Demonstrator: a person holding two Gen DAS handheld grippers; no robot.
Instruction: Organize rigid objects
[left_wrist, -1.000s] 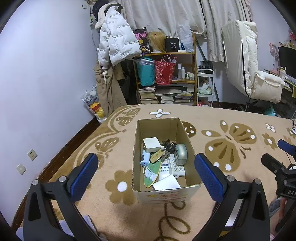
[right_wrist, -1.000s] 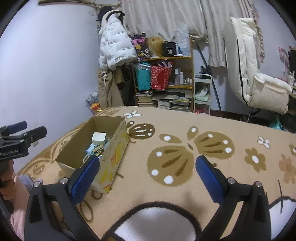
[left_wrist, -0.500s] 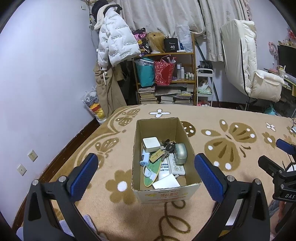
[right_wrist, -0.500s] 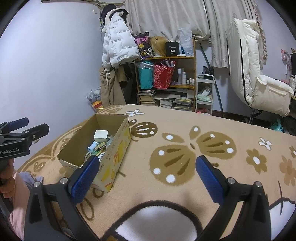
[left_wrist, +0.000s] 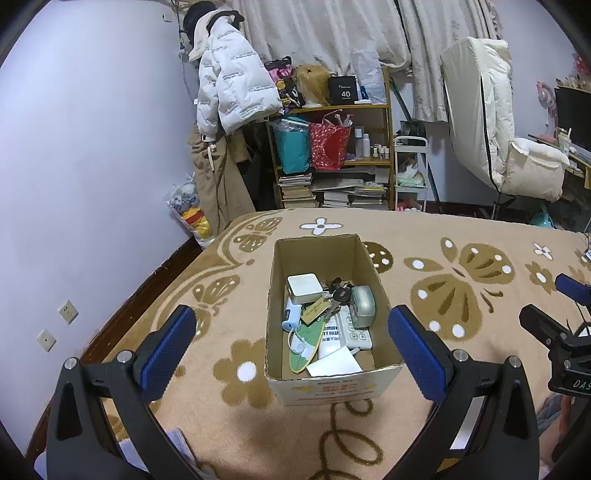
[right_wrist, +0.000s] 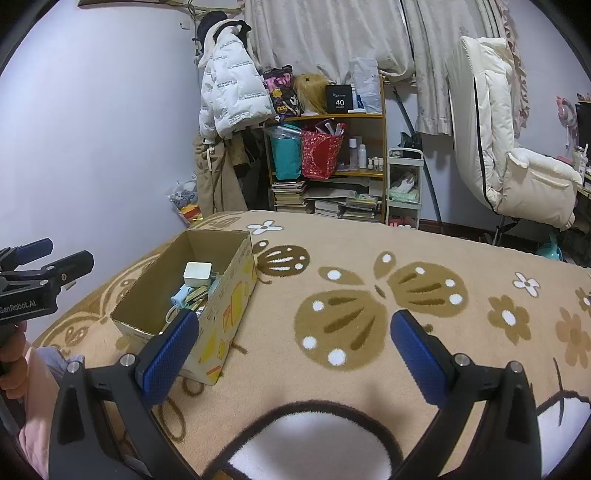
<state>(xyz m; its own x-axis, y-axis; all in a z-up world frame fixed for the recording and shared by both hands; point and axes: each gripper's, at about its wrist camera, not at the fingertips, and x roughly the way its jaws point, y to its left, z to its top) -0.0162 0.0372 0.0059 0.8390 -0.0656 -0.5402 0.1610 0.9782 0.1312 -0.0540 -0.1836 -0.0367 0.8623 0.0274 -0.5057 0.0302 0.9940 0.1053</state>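
An open cardboard box (left_wrist: 275, 295) (right_wrist: 236, 291) sits on the tan flowered carpet. Inside lie a white square case (left_wrist: 304, 288) (right_wrist: 198, 273), a bunch of keys (left_wrist: 339, 291), a silver-grey case (left_wrist: 362, 305), a white remote (left_wrist: 355, 330), a light-blue gadget (left_wrist: 291, 314), a green surfboard-shaped piece (left_wrist: 306, 345) and a white card (left_wrist: 334, 366). My left gripper (left_wrist: 291, 345) hovers open in front of the box, holding nothing. My right gripper (right_wrist: 291, 349) hangs open over bare carpet to the right of the box, also holding nothing.
A wooden shelf (left_wrist: 332, 155) with bags, bottles and stacked books stands at the back wall, beside a hanging white jacket (left_wrist: 232, 92). A cream padded chair (left_wrist: 495, 140) stands at the back right. A hand on a pink sleeve (right_wrist: 14, 365) holds the left gripper.
Both views have shifted only slightly; the right wrist camera has risen a little. The box and its contents have not moved, and both grippers remain open.
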